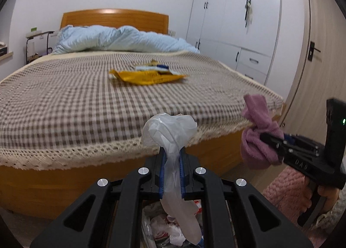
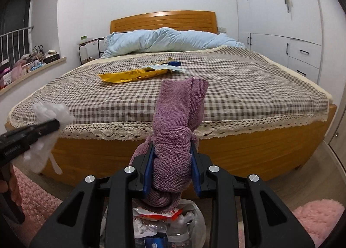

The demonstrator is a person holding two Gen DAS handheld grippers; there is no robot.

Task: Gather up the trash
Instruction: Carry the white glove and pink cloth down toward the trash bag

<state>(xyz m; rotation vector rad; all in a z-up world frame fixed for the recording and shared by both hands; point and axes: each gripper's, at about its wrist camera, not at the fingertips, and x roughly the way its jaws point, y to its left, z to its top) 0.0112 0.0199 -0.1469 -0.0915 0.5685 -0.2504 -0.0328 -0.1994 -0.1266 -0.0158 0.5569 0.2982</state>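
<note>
At the foot of the bed (image 2: 216,105) our left hand-held gripper (image 1: 172,170) pinches a clear plastic bag (image 1: 170,135), our right hand-held gripper (image 2: 172,168) clamps a purple cloth (image 2: 179,118); yellow wrapper (image 1: 147,76) lies on the bedspread, and a trash-filled bag (image 2: 164,224) sits below us.

On the checked brown-and-cream bedspread (image 2: 237,88) lie one flat yellow foil wrapper (image 2: 129,76), one white-and-blue wrapper (image 2: 161,67) just behind it, perhaps a third gold scrap, and one rumpled pale-blue duvet (image 2: 173,39) at the bedspread's head.
</note>
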